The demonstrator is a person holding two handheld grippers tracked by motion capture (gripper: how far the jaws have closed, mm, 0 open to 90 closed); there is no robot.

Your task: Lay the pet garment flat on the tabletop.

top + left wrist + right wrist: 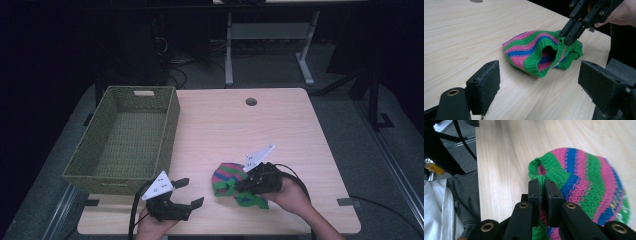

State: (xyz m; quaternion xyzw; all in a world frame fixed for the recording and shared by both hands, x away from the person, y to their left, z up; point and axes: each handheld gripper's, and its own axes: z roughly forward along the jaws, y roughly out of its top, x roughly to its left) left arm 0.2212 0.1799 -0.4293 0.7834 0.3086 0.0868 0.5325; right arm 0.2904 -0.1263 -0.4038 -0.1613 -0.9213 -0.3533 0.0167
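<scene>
One striped knit hat (pixel 227 178), its green cuff pinched by right gripper (pixel 239 185); left gripper (pixel 189 192) gapes empty. One wicker basket (pixel 171 125) well left, path unobstructed.

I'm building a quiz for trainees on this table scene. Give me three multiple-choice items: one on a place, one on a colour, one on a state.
1. Where does the woven basket stand?
A. At the table's left side
B. At the table's right side
C. On the floor

2. What colours stripe the knitted hat?
A. Red and white
B. Green, pink and blue
C. Yellow and black

3. How do the right gripper jaws stand?
A. Wide open above the hat
B. Open beside the basket
C. Shut on the hat's green rim

Key: A, the high view shows it there; B, stripes are plain; C, the jaws pinch the rim.
</scene>
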